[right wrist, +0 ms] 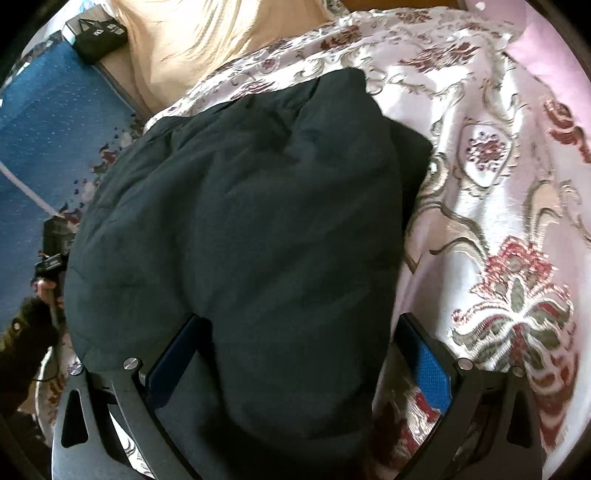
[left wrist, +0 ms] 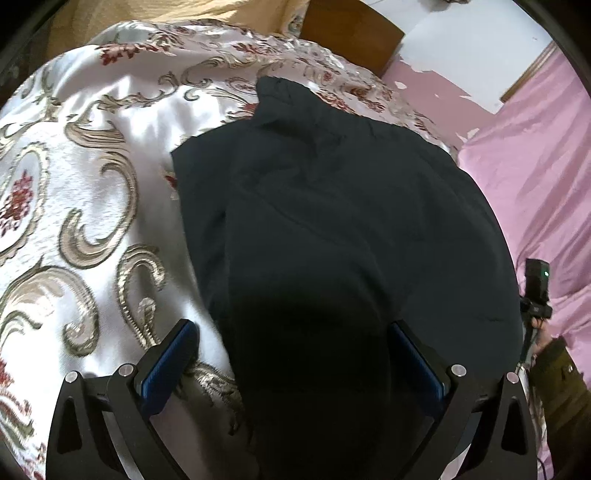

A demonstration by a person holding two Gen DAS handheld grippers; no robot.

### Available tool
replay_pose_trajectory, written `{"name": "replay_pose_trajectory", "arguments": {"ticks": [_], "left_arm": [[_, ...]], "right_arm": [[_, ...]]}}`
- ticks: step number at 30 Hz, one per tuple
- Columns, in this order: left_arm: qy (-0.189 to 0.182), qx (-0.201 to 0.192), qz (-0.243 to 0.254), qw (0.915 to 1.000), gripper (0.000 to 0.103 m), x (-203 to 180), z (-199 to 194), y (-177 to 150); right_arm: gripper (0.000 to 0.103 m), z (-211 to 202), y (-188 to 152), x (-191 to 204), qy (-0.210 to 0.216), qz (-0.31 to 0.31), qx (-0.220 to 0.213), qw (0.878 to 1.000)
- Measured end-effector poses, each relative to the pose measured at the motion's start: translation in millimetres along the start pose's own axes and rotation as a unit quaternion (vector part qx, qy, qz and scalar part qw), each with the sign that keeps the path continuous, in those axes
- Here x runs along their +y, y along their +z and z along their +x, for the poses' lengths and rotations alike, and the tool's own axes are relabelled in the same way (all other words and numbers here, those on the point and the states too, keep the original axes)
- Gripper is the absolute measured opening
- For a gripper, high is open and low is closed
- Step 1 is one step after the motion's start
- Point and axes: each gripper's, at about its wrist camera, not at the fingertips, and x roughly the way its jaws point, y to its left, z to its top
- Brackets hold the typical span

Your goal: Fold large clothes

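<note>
1. A dark, padded-looking garment [left wrist: 332, 206] lies in a bundled, part-folded heap on the bed, on top of a white brocade bedspread [left wrist: 85, 177] with gold scrolls and red flowers. A pink sheet [left wrist: 535, 166] lies along the bed's far side.
2. The left claw [left wrist: 295, 358] stands wide, its blue pads on either side of the garment's near end. I can't tell whether they touch the cloth.
3. The right claw [right wrist: 306, 354] is wide as well, and the same near end bulges up between its fingers; it grips nothing that I can see.
4. The garment's long axis runs straight away from both claws, from the near edge of the bed toward the headboard [left wrist: 351, 33], so each claw sits at one corner of the near hem, about equally close.
5. My guess is the coming move is to pinch that near end and carry it forward over the far end. The thick cloth may slide or spring open.
</note>
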Motion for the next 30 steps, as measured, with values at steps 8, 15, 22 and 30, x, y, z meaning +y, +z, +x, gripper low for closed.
{"name": "replay_pose_trajectory", "arguments": {"ticks": [8, 15, 22, 30], "left_arm": [[-0.038, 0.018, 0.022, 0.9989, 0.103, -9.2, 12.0, 4.2], [-0.039, 0.016, 0.024, 0.9988, 0.103, -12.1, 18.4, 6.6], [-0.044, 0.008, 0.028, 0.9986, 0.103, -2.4, 12.1, -0.6], [-0.046, 0.01, 0.03, 0.9984, 0.103, -2.6, 11.8, -1.1]], "right_arm": [[0.102, 12.4, -0.6, 2.5, 0.047, -0.001, 0.011, 0.999], [0.102, 1.9, 1.8, 22.5, 0.063, -0.024, -0.004, 0.998], [0.102, -5.4, 10.9, 48.8, -0.016, -0.096, 0.013, 0.995], [0.102, -14.3, 60.0, 37.3, -0.061, -0.094, -0.044, 0.993]]}}
